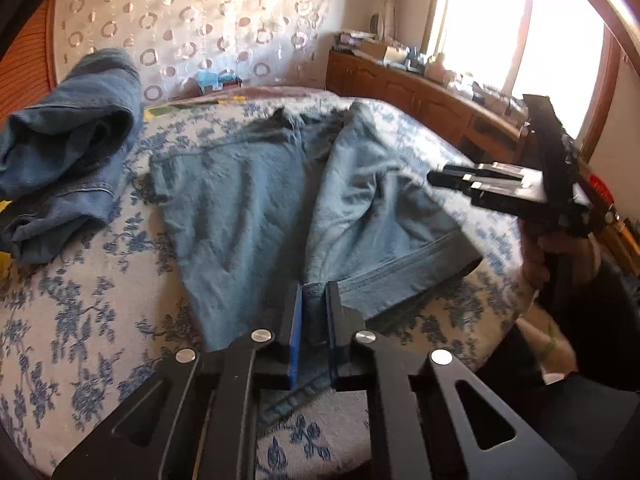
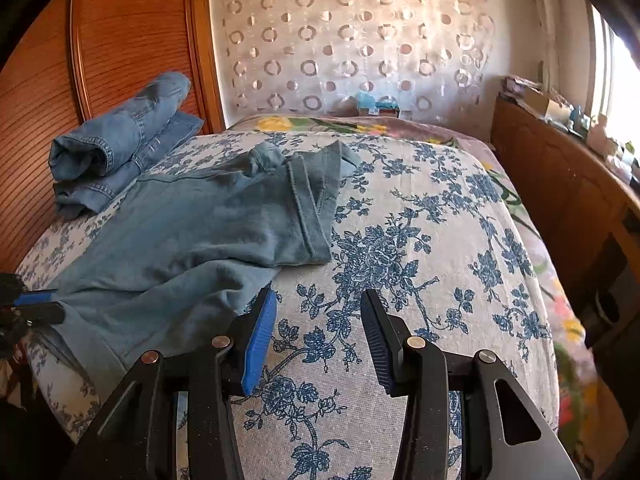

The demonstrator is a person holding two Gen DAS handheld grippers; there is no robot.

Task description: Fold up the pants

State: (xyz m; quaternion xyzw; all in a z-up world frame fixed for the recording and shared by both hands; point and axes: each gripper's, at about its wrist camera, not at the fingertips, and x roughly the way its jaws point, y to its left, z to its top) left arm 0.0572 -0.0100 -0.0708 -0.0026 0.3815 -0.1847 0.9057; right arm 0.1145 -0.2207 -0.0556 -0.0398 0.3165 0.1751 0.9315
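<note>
Only left view, left gripper (image 1: pixel 314 292) seemingly pinching pants (image 1: pixel 260 200)

My left wrist view looks down close over the pants (image 1: pixel 256 200) on the bed (image 1: pixel 80 320); my right wrist view faces likewise from beside, sharing both.

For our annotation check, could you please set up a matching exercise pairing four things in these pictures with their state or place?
Things:
1. left gripper
2. right gripper
3. light pants
4. darker jeans

States or places:
A. open, over bare bedspread, holding nothing
B. piled at the bed's far left, by the wooden panel
C. shut on a fabric edge
D. spread on the bed, partly folded, one hem turned toward the middle

Pairs: 1-C, 2-A, 3-D, 4-B
</note>
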